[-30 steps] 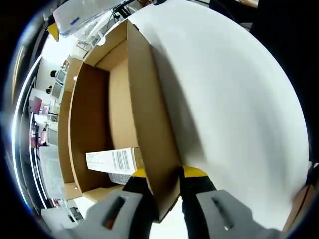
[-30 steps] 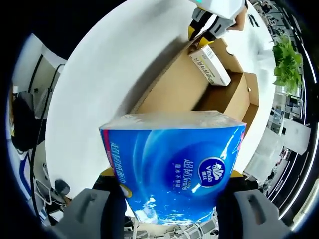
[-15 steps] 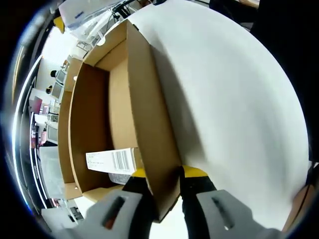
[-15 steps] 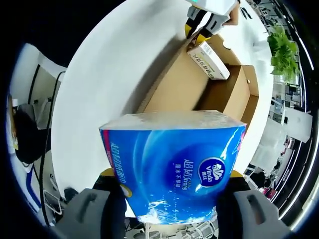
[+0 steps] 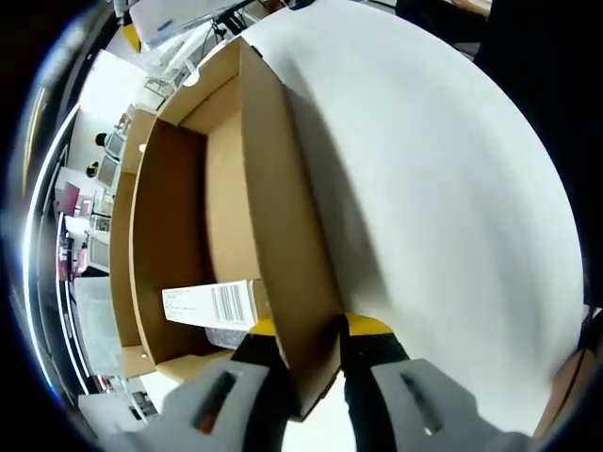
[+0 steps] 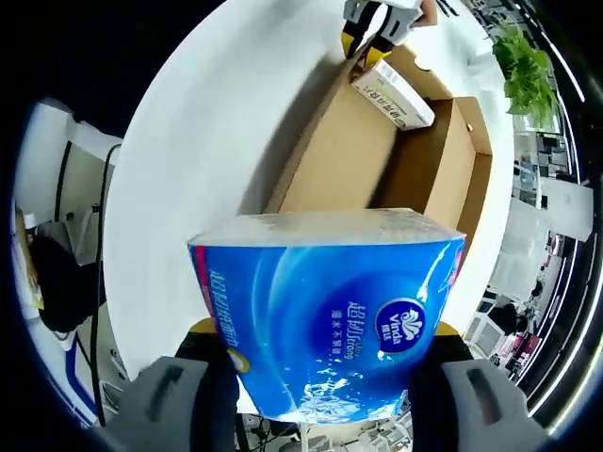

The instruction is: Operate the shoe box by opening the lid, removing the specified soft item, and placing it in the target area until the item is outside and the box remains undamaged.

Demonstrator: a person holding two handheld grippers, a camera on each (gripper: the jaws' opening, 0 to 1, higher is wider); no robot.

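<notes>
In the left gripper view an open brown cardboard shoe box lies on a white table. My left gripper is shut on the box's near side wall. Inside the box lies a small white carton with a barcode. In the right gripper view my right gripper is shut on a blue plastic-wrapped tissue pack, held above the table. Beyond it lie the shoe box, the white carton, and the left gripper at the box's far end.
The box's lid hangs open on the side away from the white table. A green plant stands past the table's edge. Shelves and room clutter lie beyond the box.
The right gripper view has shifted: the box and the left gripper sit higher and farther off, so the tissue pack has moved away from the box. The left gripper holds still.
</notes>
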